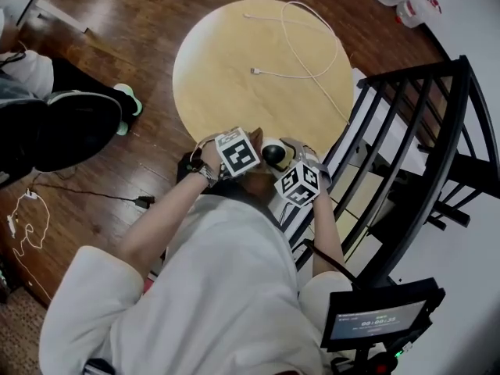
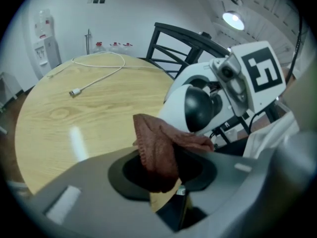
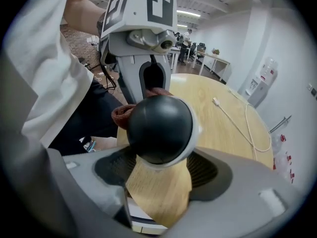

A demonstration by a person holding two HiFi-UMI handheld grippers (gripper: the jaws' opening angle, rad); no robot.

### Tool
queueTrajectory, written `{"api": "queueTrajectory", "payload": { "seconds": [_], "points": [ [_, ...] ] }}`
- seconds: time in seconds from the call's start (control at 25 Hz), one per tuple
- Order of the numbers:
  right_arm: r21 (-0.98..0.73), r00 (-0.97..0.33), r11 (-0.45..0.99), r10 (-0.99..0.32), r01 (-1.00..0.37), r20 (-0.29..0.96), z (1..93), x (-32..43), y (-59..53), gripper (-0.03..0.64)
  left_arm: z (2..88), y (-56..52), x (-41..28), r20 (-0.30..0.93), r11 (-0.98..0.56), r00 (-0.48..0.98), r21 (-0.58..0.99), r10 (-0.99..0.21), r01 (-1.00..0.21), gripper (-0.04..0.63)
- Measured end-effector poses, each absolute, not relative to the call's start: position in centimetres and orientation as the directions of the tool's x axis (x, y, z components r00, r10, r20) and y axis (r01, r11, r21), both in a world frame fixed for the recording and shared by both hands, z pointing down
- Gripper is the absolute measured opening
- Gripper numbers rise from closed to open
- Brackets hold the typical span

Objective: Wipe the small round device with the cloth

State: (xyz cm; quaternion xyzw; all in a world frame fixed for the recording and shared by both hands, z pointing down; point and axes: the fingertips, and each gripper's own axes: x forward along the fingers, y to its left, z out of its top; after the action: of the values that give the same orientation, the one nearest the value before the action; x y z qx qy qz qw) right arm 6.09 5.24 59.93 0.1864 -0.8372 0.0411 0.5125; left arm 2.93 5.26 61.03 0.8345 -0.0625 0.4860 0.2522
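Head view: a person in a white top stands at the near edge of a round wooden table (image 1: 234, 61), with the left gripper (image 1: 248, 156) and the right gripper (image 1: 291, 170) close together over that edge. The device (image 1: 273, 153), a small round unit with a white shell and a black dome, sits between the two grippers, above the table rim. A white cable (image 1: 255, 71) lies loose on the far half of the table, well apart from the grippers. A black chair (image 1: 437, 131) stands just beside the table on the right. Left gripper view: the jaws are clamped on a brown cloth (image 2: 156, 148), which bunches up out of the jaws. The upper fold of the cloth reaches the lower white shell of the device and appears to touch it. The right gripper is visible behind the device, marker cube uppermost. Right gripper view: the jaws stand wide and grip the device, one pad on each side, with the black dome facing the camera. The device is clear of the table surface, and wood grain shows below it through the gap between the jaws. The cloth shows as a brown edge at the left side of the device, and the left gripper stands directly behind it. Both grippers point steeply downward.
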Motion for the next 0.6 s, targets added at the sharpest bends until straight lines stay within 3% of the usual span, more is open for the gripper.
{"api": "queueTrajectory", "payload": {
  "seconds": [0.32, 0.6],
  "points": [
    [0.111, -0.411, 0.907, -0.290, -0.407, 0.864, 59.5, 5.8, 5.6, 0.321, 62.6, 5.3, 2.7, 0.866, -0.878, 0.488, 0.312, 0.106, -0.363, 0.149],
    [0.054, -0.424, 0.855, -0.310, -0.515, 0.851, 59.9, 6.0, 5.5, 0.313, 60.6, 5.4, 1.4, 0.811, -0.828, 0.583, 0.360, 0.050, -0.430, 0.149]
  ]
}}
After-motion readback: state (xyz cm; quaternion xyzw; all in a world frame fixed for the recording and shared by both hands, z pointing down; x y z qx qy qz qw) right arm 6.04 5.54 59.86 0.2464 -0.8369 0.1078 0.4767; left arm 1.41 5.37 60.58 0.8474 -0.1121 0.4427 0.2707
